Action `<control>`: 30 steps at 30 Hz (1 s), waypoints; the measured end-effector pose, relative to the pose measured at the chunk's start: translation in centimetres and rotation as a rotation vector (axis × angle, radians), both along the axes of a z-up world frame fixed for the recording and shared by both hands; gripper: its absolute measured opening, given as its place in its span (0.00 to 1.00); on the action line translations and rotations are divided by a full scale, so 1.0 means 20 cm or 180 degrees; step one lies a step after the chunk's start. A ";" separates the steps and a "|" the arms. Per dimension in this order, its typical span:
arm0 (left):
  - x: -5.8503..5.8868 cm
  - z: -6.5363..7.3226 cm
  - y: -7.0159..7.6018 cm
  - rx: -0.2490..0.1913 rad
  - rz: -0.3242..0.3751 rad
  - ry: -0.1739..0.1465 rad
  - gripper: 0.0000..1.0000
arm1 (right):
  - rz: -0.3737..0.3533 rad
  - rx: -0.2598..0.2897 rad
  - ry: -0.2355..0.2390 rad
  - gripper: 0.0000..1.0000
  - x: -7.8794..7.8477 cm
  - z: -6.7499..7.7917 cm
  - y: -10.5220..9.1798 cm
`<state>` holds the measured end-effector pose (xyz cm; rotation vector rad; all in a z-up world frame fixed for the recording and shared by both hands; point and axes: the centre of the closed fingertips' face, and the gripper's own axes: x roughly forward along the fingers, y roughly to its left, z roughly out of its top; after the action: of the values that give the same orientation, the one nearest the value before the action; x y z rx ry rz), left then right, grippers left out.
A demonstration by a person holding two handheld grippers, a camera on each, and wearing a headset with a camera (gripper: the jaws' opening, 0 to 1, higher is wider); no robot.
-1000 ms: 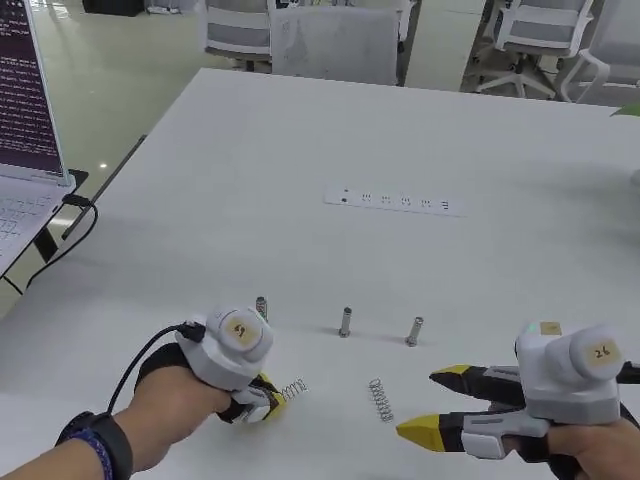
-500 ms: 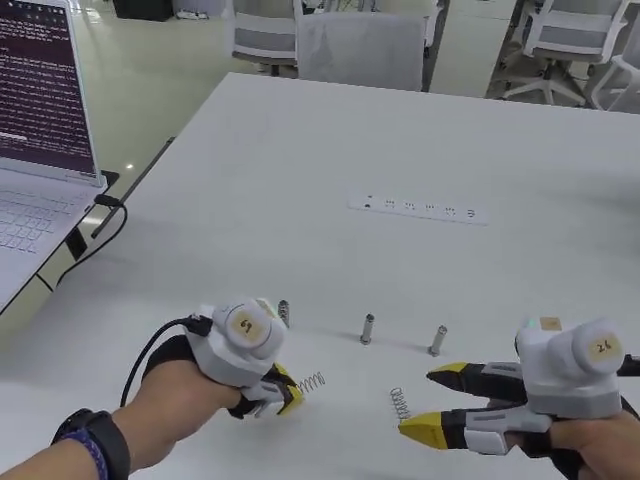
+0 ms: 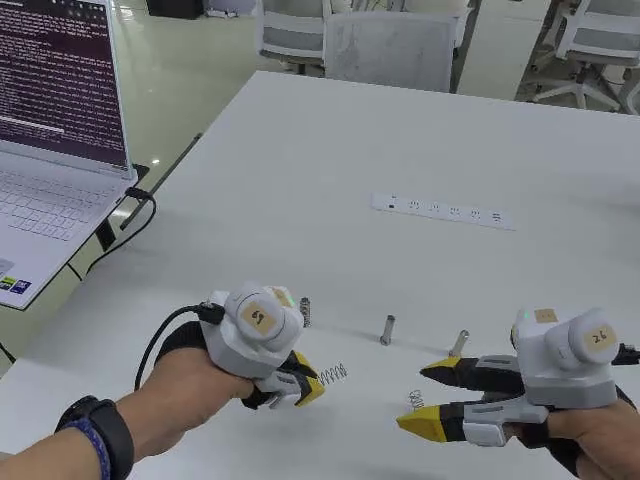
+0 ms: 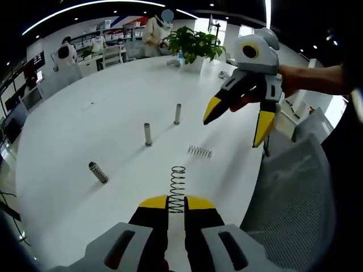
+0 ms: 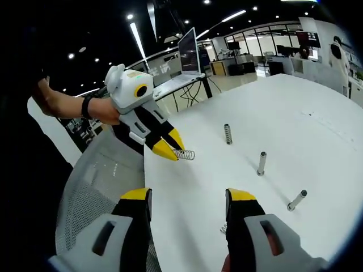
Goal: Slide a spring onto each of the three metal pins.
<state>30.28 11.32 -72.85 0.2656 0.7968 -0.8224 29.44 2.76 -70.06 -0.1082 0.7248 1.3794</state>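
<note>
— What blocks the tabletop (image 3: 300,180)?
— Left pin (image 3: 305,312), middle pin (image 3: 387,329) and right pin (image 3: 459,343), upright, with gaps between; a loose spring (image 3: 415,400) lies nearer.
— Beyond them?
— Bare up to the power strip (image 3: 443,212).

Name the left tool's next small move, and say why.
Probably carry the held spring over the middle pin and line it up: the left tool grips it, that pin is bare, and the nearest pin already wears one.

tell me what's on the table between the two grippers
A loose spring lies on the table between them, nearer the open right gripper than the left gripper, which grips a second spring; clearest in the left gripper view.
</note>
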 end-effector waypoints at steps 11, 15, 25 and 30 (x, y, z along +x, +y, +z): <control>-0.02 0.07 -0.05 -0.0053 -0.0100 -0.0085 0.02 | 0.0249 0.0068 -0.0009 0.44 0.00 0.02 0.07; -0.03 0.08 -0.07 -0.0067 -0.0148 -0.0108 0.02 | 0.0331 0.0085 0.0000 0.43 0.00 0.02 0.10; -0.06 0.11 -0.14 -0.0098 -0.0266 -0.0164 0.02 | 0.0480 0.0144 0.0029 0.38 -0.01 0.03 0.14; -0.07 0.13 -0.19 -0.0137 -0.0327 -0.0181 0.02 | 0.0563 0.0149 0.0055 0.36 -0.02 0.02 0.15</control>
<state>28.80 7.47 -70.33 0.2922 0.7161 -0.9236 28.95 5.75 -69.58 -0.1261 0.7101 1.5668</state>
